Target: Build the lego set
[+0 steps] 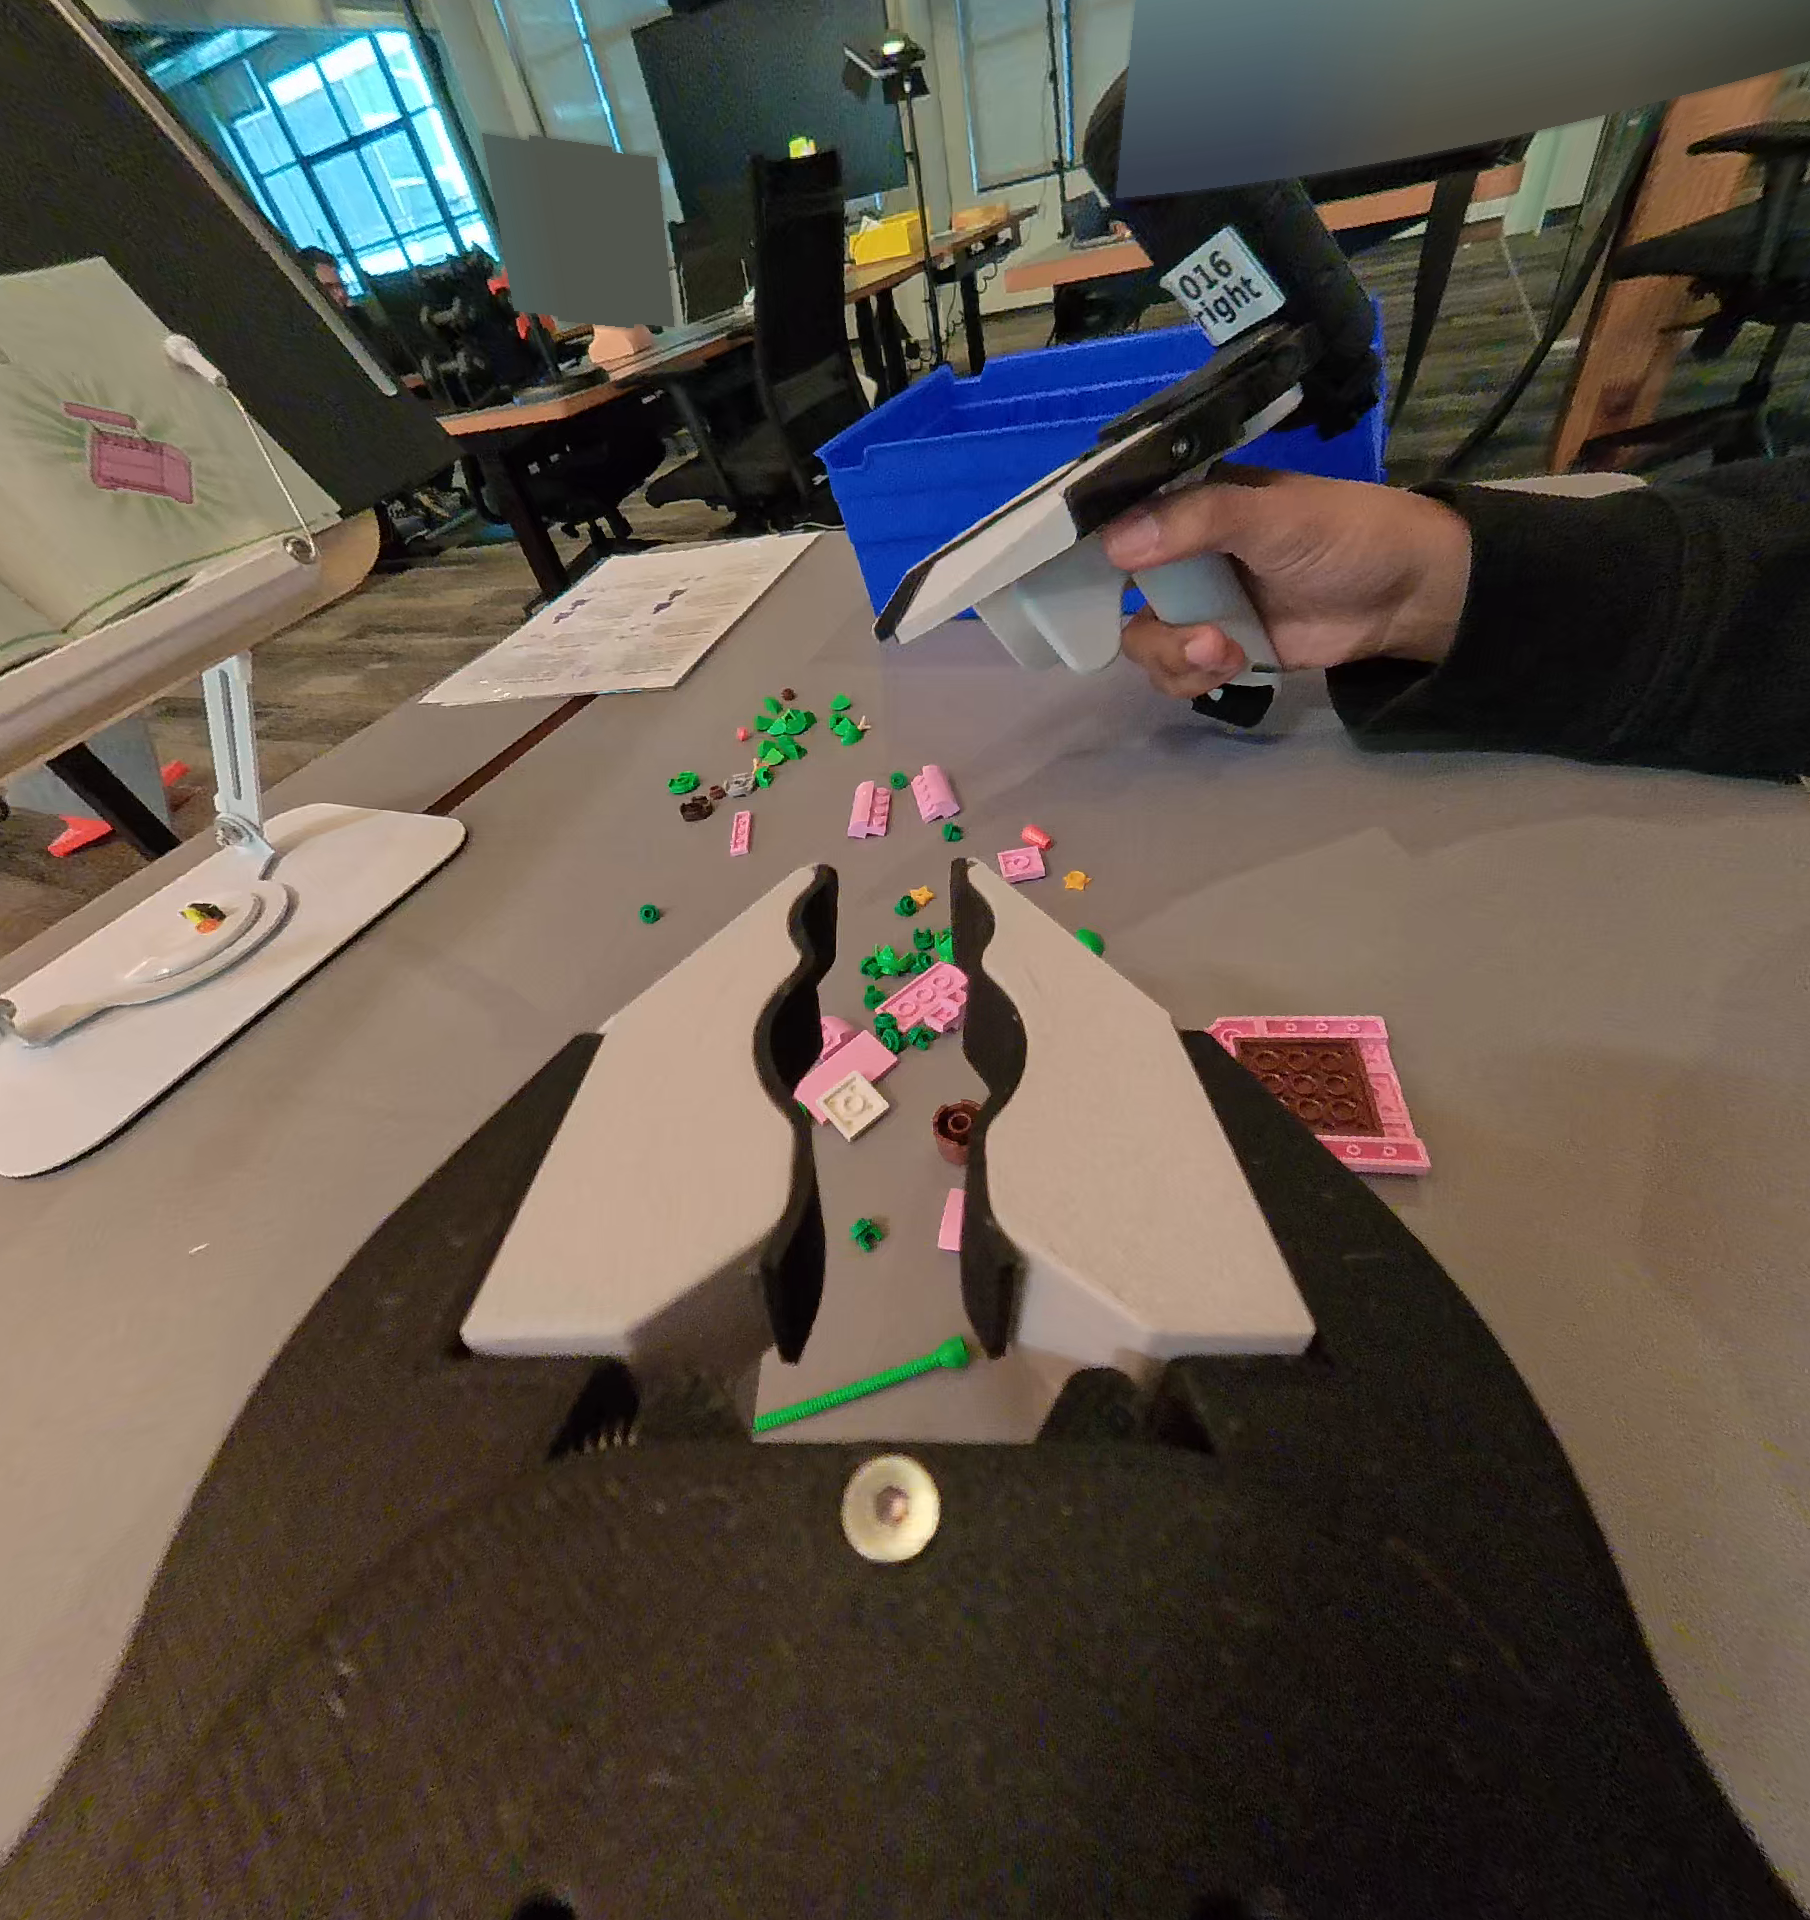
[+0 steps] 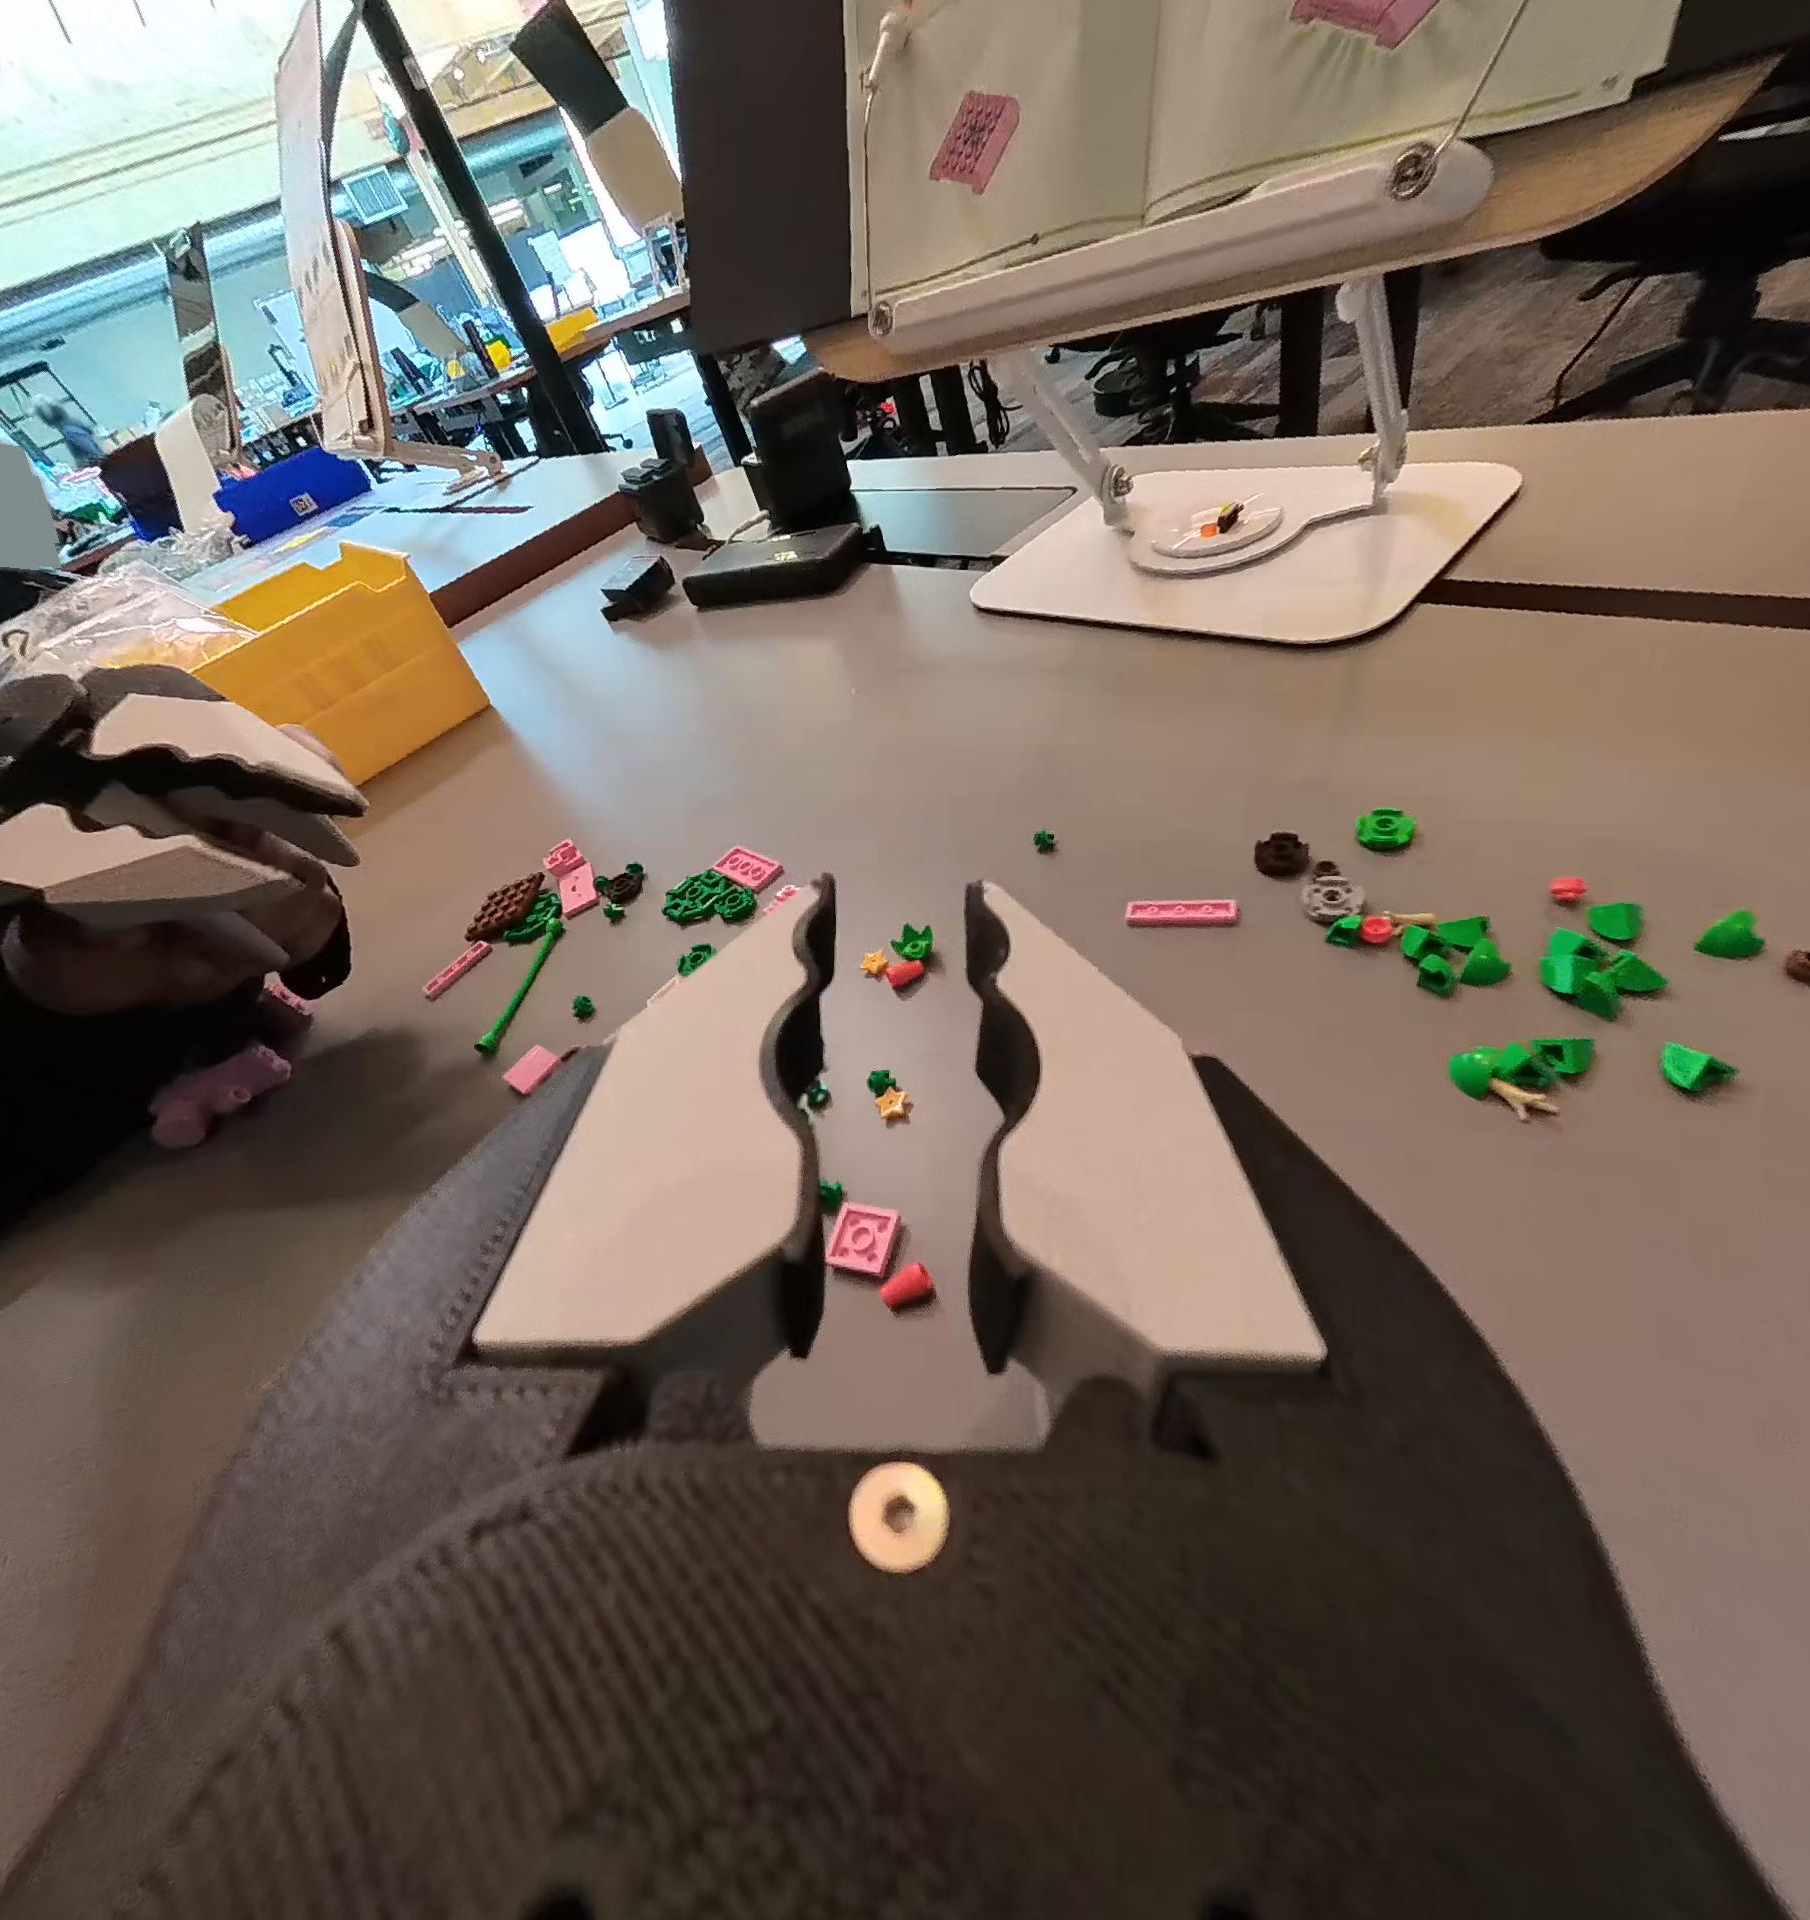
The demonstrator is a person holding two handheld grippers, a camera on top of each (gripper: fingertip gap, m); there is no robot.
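Desk (image 1: 1503,1455) surface, grey and wide, carries everything I am working over. At its far edge my left wrist view shows a blue bin (image 1: 984,457), and my right wrist view a yellow bin (image 2: 350,644). A white book stand (image 2: 1244,582) holds the open instruction booklet (image 1: 101,436) tilted toward me, and a printed sheet (image 1: 631,623) lies flat on the desk beyond the bricks.

My left gripper (image 1: 893,883) hovers low over the densest patch of pieces, jaws parted with a clear gap and holding nothing. My right gripper (image 2: 901,899) hangs over the scattered pieces too, jaws likewise apart and empty; a hand (image 1: 1285,582) in a dark sleeve grips its handle in the left wrist view.

Lego lies loose across the desk. A pink plate with a brown studded centre (image 1: 1322,1091) sits just right of my left gripper. Between its jaws I see a pink studded brick (image 1: 927,997), a white tile (image 1: 855,1109) resting on a pink tile, a brown round piece (image 1: 955,1127) and a green stem (image 1: 859,1387). Green leaf pieces (image 2: 1587,966) cluster well to the right in my right wrist view. A pink square tile (image 2: 862,1236), a red cone (image 2: 906,1288) and a yellow star (image 2: 892,1103) lie between my right gripper's jaws.
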